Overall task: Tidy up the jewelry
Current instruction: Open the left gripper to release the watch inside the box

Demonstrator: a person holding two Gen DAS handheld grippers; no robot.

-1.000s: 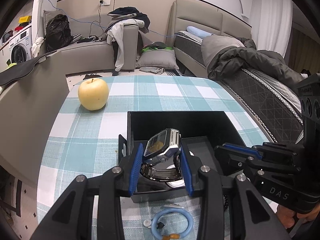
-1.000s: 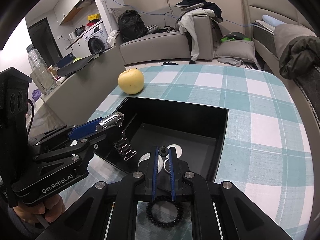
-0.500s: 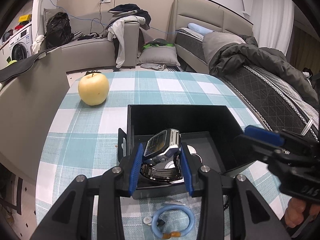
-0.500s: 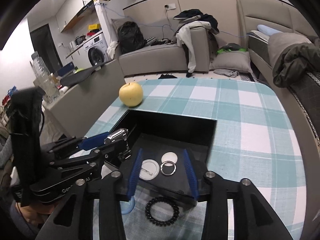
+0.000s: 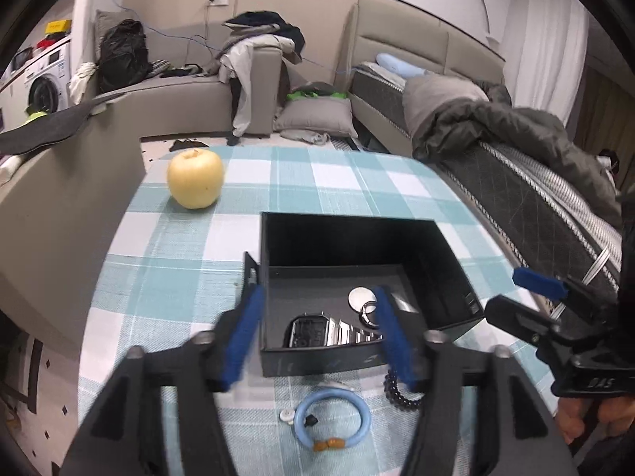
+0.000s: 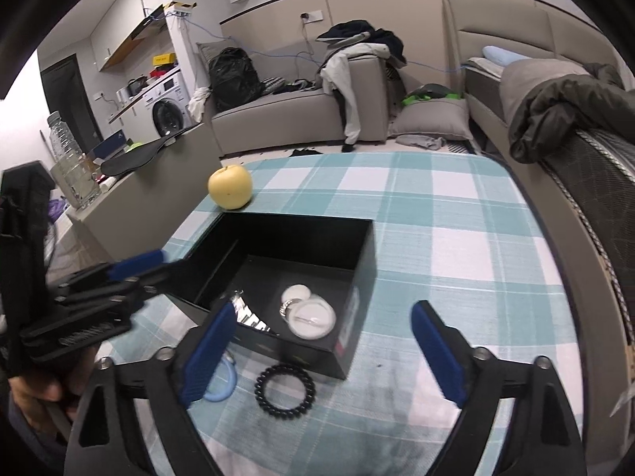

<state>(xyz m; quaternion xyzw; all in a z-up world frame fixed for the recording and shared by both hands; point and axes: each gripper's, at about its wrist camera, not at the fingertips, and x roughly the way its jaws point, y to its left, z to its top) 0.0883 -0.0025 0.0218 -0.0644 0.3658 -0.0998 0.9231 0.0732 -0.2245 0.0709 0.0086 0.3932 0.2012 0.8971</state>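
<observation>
**Jewelry on hand – box, two loose bracelets, both grippers empty**

Item 1. Black box (image 5: 432, 238), open-topped, on the checked tablecloth (image 5: 190, 277). Contents: a steel watch (image 5: 317, 331) lying flat near the front wall, face up, band trailing right; a silver ring (image 5: 369, 309) just beside a small white disc (image 5: 359, 295). The right wrist view adds a round white case (image 6: 311, 317) touching the ring.

Item 2. Black bead bracelet (image 6: 285, 390), on the cloth just outside the box's front wall. Judged light and limp – an elastic string of hard, round, slippery beads. Best pinched across one side of the loop, so a bead sits between the pads; a grip on the whole ring would likely squeeze it out.

Item 3. Pale blue ring bracelet (image 5: 332, 420) with a small amber joint, on the cloth near the beads, a tiny white button-like piece touching its left edge. Looks rigid, smooth and light, probably brittle; take one side of the hoop, away from the amber joint, with gentle pressure.

Item 4. Left gripper (image 5: 317, 337): fingers spread wide, holding nothing, hanging over the box's front wall above the watch.

Item 5. Right gripper (image 6: 323, 351): fingers spread wide, empty, above the box's near corner and the beads.

Not inventory: a yellow apple (image 5: 195, 177), well apart behind the box.
</observation>
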